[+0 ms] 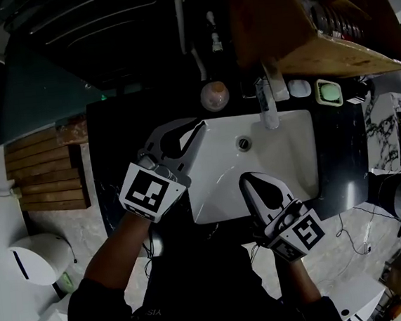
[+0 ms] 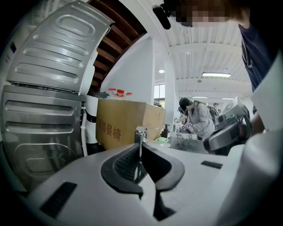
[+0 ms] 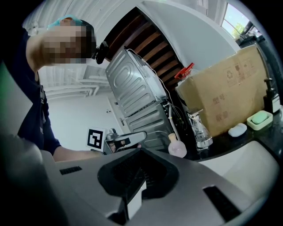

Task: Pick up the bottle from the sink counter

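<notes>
Pose: left hand-held gripper [image 1: 199, 128] reaching over sink [image 1: 298, 147] rim, tilted slightly down, jaws together, empty, short of bottle [image 1: 215, 95]; right hand-held gripper [image 1: 248, 181] alongside, likewise closed, empty.

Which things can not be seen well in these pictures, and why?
Bottle: head view, small and dim; its contents cannot be told.
Box: head view, the top edge cuts it off; right gripper view, its print is too small to read.
Counter: head view, too dark for detail.
</notes>
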A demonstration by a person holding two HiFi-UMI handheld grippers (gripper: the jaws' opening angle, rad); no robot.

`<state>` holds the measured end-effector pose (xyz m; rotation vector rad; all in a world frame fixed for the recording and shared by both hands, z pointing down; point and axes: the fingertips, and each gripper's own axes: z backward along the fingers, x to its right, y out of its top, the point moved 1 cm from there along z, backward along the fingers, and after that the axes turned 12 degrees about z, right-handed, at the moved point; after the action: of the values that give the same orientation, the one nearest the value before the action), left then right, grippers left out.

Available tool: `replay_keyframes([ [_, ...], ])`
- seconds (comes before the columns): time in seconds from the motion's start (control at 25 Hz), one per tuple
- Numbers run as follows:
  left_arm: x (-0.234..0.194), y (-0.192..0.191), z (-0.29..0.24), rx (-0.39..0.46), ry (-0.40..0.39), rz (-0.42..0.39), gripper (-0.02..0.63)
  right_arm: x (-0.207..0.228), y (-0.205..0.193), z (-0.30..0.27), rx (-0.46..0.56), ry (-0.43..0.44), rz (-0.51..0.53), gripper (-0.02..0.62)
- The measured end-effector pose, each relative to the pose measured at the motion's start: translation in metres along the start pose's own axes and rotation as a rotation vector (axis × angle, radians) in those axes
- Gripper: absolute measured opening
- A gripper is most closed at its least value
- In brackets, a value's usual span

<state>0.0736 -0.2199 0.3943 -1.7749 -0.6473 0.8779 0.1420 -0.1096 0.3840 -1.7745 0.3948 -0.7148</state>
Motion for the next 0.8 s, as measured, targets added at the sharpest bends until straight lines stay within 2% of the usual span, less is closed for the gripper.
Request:
replay_keyframes([
  [0.8,-0.035,-0.010,-0.048,-0.044,0.003,-0.042,0.063,0.016,-0.016,-0.010,-0.042,-0.006,-0.040,0.025],
])
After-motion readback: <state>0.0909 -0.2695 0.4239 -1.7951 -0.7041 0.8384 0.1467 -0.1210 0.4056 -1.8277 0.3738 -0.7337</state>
